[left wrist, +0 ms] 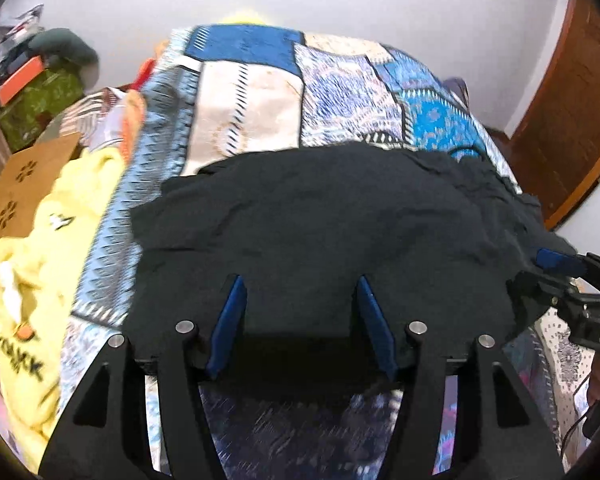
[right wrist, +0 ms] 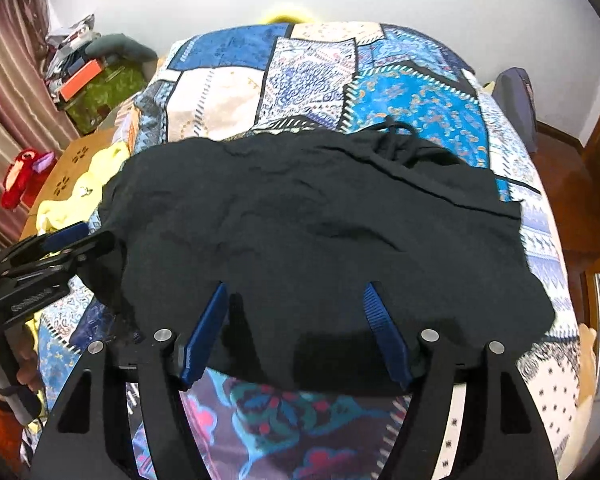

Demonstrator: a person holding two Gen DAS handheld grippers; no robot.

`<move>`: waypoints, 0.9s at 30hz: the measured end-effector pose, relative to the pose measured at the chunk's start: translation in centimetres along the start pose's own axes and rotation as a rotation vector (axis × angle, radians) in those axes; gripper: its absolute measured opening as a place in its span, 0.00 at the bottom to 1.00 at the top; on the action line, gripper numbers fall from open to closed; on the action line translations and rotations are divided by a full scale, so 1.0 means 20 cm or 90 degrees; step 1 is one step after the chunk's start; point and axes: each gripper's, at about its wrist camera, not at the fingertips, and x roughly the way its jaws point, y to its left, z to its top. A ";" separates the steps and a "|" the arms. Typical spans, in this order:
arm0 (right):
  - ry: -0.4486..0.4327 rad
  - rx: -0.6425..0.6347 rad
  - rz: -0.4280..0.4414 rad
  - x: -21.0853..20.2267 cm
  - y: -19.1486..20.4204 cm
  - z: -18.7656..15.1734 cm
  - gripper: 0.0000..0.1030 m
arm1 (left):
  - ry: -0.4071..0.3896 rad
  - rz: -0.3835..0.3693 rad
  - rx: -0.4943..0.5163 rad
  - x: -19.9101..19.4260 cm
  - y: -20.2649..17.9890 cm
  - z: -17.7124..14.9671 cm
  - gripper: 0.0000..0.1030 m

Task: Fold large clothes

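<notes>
A large black garment (left wrist: 320, 224) lies spread on a bed with a blue patchwork cover (left wrist: 260, 92). It also shows in the right wrist view (right wrist: 308, 232), with a drawstring (right wrist: 396, 140) at its far right end. My left gripper (left wrist: 300, 292) is open, its blue pads either side of the garment's near edge. My right gripper (right wrist: 296, 300) is open over the near edge too. Each gripper shows from the side in the other's view, the right one (left wrist: 560, 268) at the garment's right end and the left one (right wrist: 64, 240) at its left end.
A yellow garment (left wrist: 36, 248) lies at the bed's left edge over a cardboard box (left wrist: 16, 196). Cluttered boxes (right wrist: 96, 80) stand by a striped curtain at the far left. A wooden door (left wrist: 572, 92) and floor are to the right. A white wall is behind the bed.
</notes>
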 end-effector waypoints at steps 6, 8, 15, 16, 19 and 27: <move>-0.050 0.013 -0.016 -0.14 0.01 0.01 0.66 | -0.042 0.006 -0.083 -0.22 0.22 -0.06 0.65; -0.057 0.010 -0.011 -0.16 0.03 0.03 0.66 | -0.041 -0.009 -0.120 -0.24 0.30 -0.09 0.67; -0.050 -0.023 -0.015 -0.08 0.14 0.05 0.66 | 0.030 -0.103 -0.284 -0.13 0.53 -0.28 0.67; -0.044 -0.031 -0.019 -0.05 0.15 0.04 0.66 | 0.042 -0.128 -0.308 -0.09 0.54 -0.31 0.67; -0.019 -0.047 -0.031 0.04 0.18 0.03 0.66 | 0.073 -0.190 -0.372 0.02 0.57 -0.38 0.67; -0.011 -0.071 -0.037 0.15 0.16 -0.02 0.69 | 0.074 -0.306 -0.501 0.24 0.60 -0.45 0.68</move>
